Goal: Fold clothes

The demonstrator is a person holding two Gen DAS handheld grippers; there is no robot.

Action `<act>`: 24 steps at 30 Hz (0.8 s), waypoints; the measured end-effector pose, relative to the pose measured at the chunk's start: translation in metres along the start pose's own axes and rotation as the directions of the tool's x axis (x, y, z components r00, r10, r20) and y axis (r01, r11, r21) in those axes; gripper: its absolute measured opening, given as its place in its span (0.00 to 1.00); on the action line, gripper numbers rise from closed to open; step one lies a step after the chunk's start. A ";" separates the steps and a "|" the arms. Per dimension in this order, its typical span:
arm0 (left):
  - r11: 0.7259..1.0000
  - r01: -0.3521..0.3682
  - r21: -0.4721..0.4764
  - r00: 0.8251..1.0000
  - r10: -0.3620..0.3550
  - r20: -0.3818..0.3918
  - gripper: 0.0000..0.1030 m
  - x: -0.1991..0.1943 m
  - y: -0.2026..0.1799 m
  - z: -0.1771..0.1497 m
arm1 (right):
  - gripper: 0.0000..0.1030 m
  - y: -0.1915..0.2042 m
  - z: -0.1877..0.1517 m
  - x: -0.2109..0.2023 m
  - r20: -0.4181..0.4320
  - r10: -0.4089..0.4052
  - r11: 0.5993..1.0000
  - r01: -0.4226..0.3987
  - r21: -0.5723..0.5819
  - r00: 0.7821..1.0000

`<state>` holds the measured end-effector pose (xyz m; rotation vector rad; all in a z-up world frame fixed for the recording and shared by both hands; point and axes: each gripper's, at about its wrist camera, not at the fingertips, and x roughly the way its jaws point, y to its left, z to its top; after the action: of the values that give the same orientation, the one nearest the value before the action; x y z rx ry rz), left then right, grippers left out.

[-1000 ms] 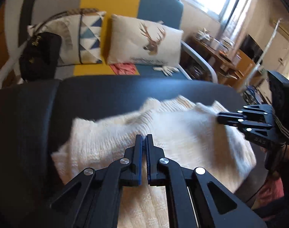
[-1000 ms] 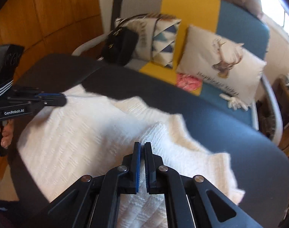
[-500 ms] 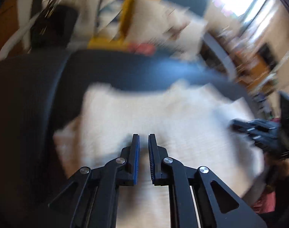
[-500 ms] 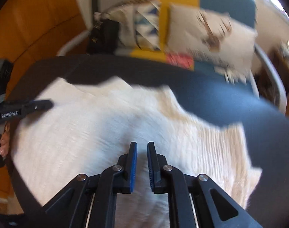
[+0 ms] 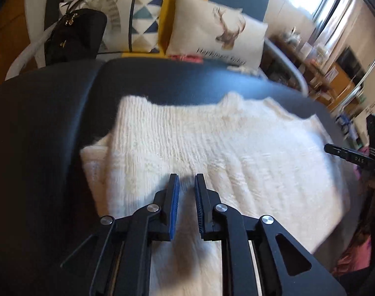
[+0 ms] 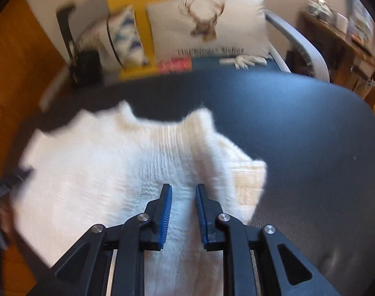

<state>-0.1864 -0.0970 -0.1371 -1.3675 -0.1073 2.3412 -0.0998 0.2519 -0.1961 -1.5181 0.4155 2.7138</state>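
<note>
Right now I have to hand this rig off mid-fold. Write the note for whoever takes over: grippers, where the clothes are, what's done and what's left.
Left gripper: open, empty, above the near part of the white knit sweater.
Right gripper: open, empty, above the sweater's right near part.
Sweater: lying on the dark table, spread mostly flat. One layer is already folded over: a lower layer peeks out at the left edge in the left wrist view and at the right edge in the right wrist view.
Done: first fold laid down, both grippers clear of the cloth.
Left: probably regrip an edge and fold again to a compact stack.
</note>
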 end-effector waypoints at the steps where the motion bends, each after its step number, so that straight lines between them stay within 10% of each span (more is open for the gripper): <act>1: 1.000 0.015 -0.011 1.000 -0.015 0.013 0.15 -0.007 0.002 -0.002 | 0.20 -0.005 0.001 -0.014 0.039 -0.001 1.000 0.001 0.003 0.999; 10: 0.997 -0.046 -0.067 0.999 0.045 -0.016 0.23 -0.017 0.027 -0.020 | 0.24 -0.016 0.033 0.026 -0.094 -0.044 0.993 0.033 -0.112 0.995; 13: 0.995 -0.095 -0.018 0.995 0.094 -0.040 0.23 -0.013 0.019 -0.027 | 0.04 -0.001 0.035 0.038 -0.101 -0.139 0.971 0.115 -0.211 0.985; 18: 0.991 -0.126 0.035 0.991 0.127 -0.034 0.23 -0.011 0.012 -0.028 | 0.04 -0.015 0.027 0.025 -0.067 -0.221 0.959 0.204 -0.198 0.973; 24: 0.996 -0.081 -0.036 0.997 0.081 0.000 0.23 -0.024 0.020 -0.027 | 0.22 -0.030 0.024 -0.013 0.036 -0.049 0.999 0.049 0.001 0.998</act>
<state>-0.1598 -0.1282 -0.1366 -1.4114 -0.0964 2.4176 -0.1088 0.2880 -0.1799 -1.4562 0.3725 2.6995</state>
